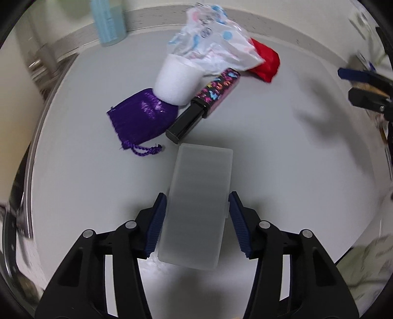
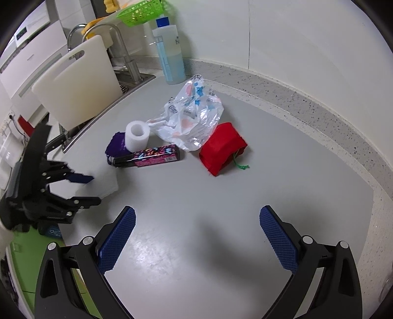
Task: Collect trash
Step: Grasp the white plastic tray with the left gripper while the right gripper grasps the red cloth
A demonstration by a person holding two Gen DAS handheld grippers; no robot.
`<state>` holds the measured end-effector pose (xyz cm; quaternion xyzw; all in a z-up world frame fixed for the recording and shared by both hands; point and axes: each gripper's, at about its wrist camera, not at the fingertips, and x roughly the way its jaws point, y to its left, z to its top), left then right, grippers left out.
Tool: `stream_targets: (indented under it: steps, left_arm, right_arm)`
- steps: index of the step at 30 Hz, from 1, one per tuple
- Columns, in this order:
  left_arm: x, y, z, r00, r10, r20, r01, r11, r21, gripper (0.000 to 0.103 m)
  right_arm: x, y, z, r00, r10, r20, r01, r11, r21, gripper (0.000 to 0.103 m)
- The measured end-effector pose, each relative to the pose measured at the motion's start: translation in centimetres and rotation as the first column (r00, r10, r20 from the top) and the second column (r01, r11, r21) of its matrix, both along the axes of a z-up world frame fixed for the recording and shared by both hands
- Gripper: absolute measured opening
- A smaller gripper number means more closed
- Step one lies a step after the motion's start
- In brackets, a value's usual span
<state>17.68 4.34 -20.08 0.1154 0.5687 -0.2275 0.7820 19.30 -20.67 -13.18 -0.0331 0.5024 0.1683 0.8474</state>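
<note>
The left tongs [image 1: 196, 225] have a frosted box [image 1: 196, 203] between their pads. The left pad lies along its side; the right pad stands just beside its clasp edge, and a thin gap may remain there, so I take this as a grasp about closed, not a firm clench. The box juts forward past the fingertips and seems tipped off the counter [image 1: 282, 171] at its far end.

The right tongs [image 2: 197, 239] hang released, jaws wide, nothing between them, over bare counter. From there the left tongs [image 2: 81, 190] show at the far left with the pale box [image 2: 105, 184] in them.

Ahead of both tongs sits the remaining clutter, all untouched. Straight ahead of the box lies a black patterned tube [image 1: 206, 100]. To its left is a purple pouch [image 1: 142, 117], with a white foam roll [image 1: 176, 81] resting on the pouch and against the tube. Behind these is a crumpled printed bag [image 1: 211, 46], touching the roll, and a red pouch [image 1: 265, 63] partly under the bag's right edge. A blue bottle [image 1: 108, 22] stands well beyond, by the wall.

I judge the task early: one item is being taken, about five wait, and no bin shows in either view, so nothing looks collected yet.
</note>
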Motion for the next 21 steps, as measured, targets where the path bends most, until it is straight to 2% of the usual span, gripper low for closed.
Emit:
stream_targets:
  steps: [7, 18, 21]
  left_arm:
    - [-1.5, -0.3, 1.7, 0.991, 0.135, 0.006, -0.135, 0.99, -0.039, 0.052]
    - [-2.8, -1.3, 3.1, 0.975, 0.223, 0.011, -0.222, 0.972, -0.079, 0.052]
    - [-3.1, -1.2, 3.2, 0.969, 0.247, 0.01, -0.245, 0.966, -0.083, 0.052]
  right_arm:
    - [3.4, -0.3, -1.4, 1.0, 0.003, -0.002, -0.004, 0.999, -0.046, 0.097]
    - [9.2, 1.2, -5.8, 0.993, 0.11, -0.041, -0.115, 0.984, -0.138, 0.097]
    - [10.1, 1.4, -6.2, 0.992, 0.12, -0.035, -0.124, 0.983, -0.133, 0.096]
